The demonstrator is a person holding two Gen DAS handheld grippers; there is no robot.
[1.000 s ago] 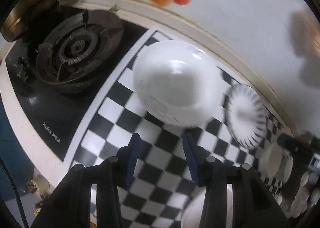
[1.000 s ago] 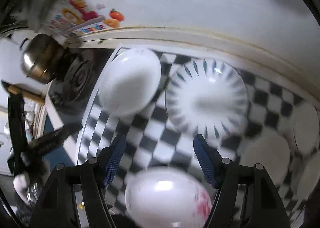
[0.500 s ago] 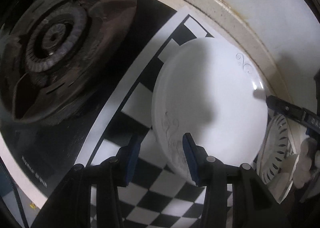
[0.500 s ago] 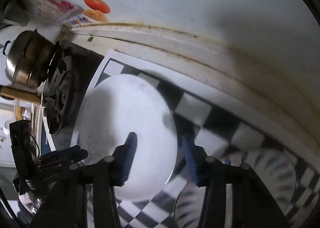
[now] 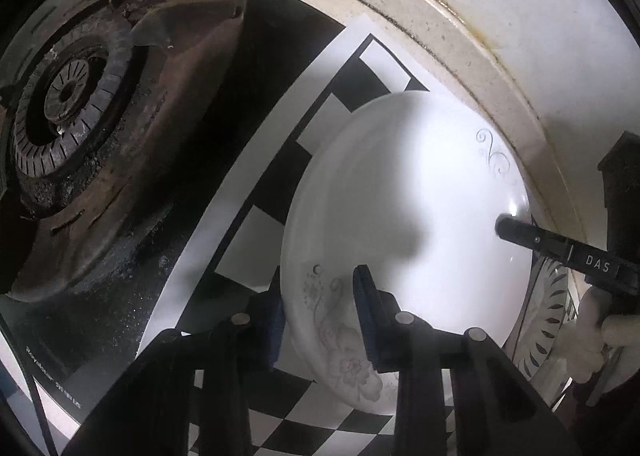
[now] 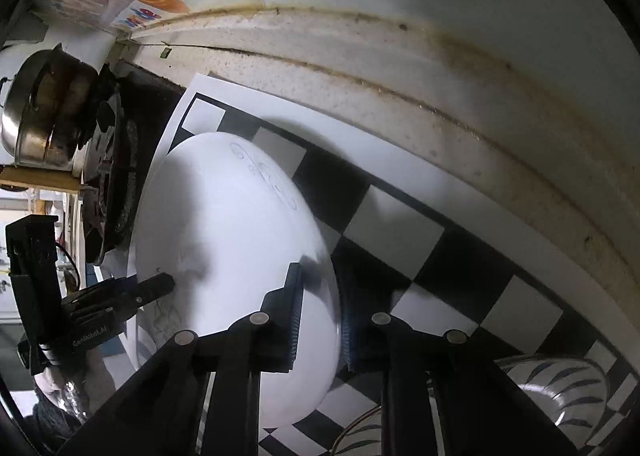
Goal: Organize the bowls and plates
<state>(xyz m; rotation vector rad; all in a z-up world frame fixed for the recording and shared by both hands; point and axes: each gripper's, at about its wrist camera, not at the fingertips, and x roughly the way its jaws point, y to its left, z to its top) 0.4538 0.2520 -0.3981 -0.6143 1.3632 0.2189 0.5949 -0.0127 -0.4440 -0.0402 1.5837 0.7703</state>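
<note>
- On my right gripper (image 5: 520,234), as the left wrist view shows it, I read "DAS" in white on the black finger; a hand in a pale glove (image 5: 600,332) holds it
- On my left gripper (image 6: 160,284), in the right wrist view, white lettering runs along the body but I cannot read it fully
- The black hob glass (image 5: 52,380) carries small white print near its edge, too small to read
- The wall sticker (image 6: 132,12) has coloured letters I cannot make out, beside printed fruit
- Both grippers point steeply down at the white plate (image 5: 400,216), which lies on the black and white checkered mat (image 6: 396,224) next to the gas burner (image 5: 72,96)
- My left gripper's jaws are closing astride the plate's near rim, one pad outside, one inside
- My right gripper's jaws are closing over the opposite rim, which sits between the blue pads (image 6: 296,316)
- A striped plate (image 5: 548,320) peeks out from under the white plate's far edge
</note>
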